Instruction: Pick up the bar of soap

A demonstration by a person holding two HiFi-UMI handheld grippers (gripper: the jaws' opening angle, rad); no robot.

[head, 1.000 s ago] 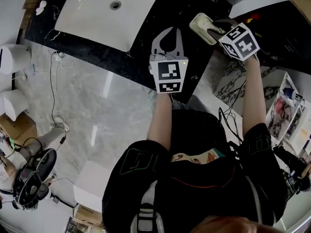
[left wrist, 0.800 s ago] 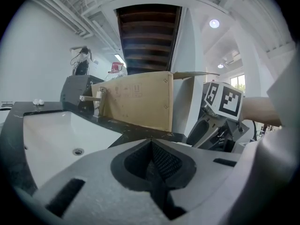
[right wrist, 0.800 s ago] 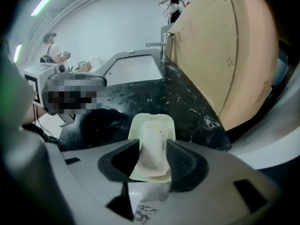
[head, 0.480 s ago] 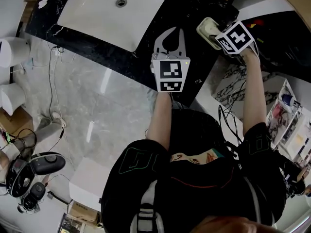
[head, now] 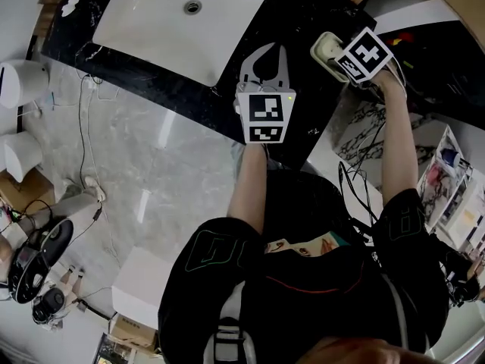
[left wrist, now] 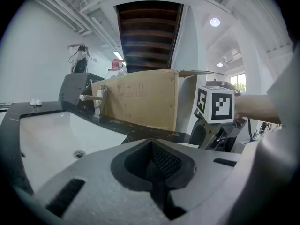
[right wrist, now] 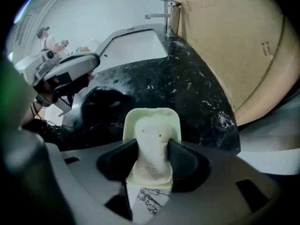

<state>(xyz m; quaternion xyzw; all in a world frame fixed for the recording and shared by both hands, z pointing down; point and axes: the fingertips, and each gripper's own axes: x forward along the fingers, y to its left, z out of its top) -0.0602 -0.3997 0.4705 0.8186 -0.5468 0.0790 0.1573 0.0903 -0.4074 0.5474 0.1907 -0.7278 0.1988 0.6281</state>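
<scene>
A pale bar of soap (right wrist: pixel 151 146) lies in a light green dish (right wrist: pixel 140 115) at the near right end of the black marble counter (head: pixel 303 14). My right gripper (right wrist: pixel 152 162) points straight down over the dish (head: pixel 326 48). Its jaws have just been opening, and the soap stands between the two dark pads (right wrist: pixel 185 161), which flank its sides. In the head view its marker cube (head: pixel 362 55) hides the soap. My left gripper (head: pixel 267 50) hovers shut and empty over the counter's front, left of the dish.
A white sink (head: pixel 163 17) is sunk into the counter to the left, with a chrome tap (left wrist: pixel 96 102) behind it. A cardboard box (left wrist: pixel 140 100) stands against the counter's back. The counter's edge drops off just beside the dish, and cables and clutter lie on the floor below.
The right gripper has tipped from slanting to straight down and sunk over the dish, its marker cube now facing up. The left gripper has stayed in place.
</scene>
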